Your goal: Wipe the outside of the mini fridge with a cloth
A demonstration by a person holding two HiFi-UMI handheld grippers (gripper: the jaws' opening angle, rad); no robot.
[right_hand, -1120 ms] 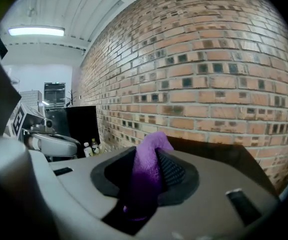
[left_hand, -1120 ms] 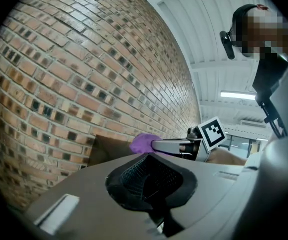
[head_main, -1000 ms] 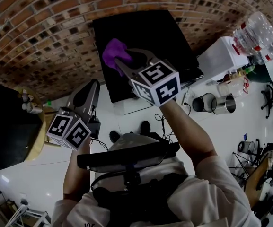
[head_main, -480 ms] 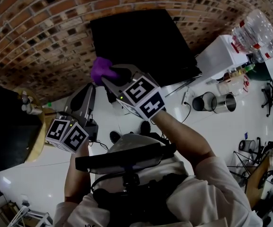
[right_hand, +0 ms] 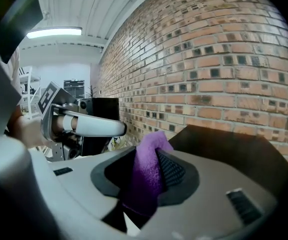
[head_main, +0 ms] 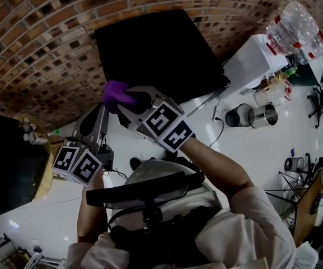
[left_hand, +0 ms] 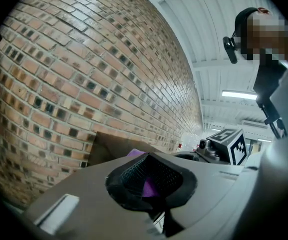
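Observation:
The black mini fridge (head_main: 158, 52) stands against the brick wall; it also shows in the right gripper view (right_hand: 233, 151) and the left gripper view (left_hand: 111, 146). My right gripper (head_main: 129, 101) is shut on a purple cloth (head_main: 115, 93) at the fridge's near left corner. In its own view the purple cloth (right_hand: 148, 176) sticks up between the jaws of the right gripper (right_hand: 144, 181). My left gripper (head_main: 97, 116) hangs lower left, just beside the right one, shut and holding nothing. The left gripper (left_hand: 151, 186) looks past its jaws at a bit of the cloth (left_hand: 151, 186).
The brick wall (head_main: 49, 43) runs behind the fridge. At the right stand a white box (head_main: 253, 63) with a clear water bottle (head_main: 293, 32) and two metal cans (head_main: 253, 115). Cables (head_main: 220, 114) trail on the white floor. A black cabinet (head_main: 4, 161) and a wooden stand (head_main: 42, 167) are at the left.
My right gripper has carried the cloth left and toward me, from over the fridge's top to its near left corner. The left gripper has stayed about where it was.

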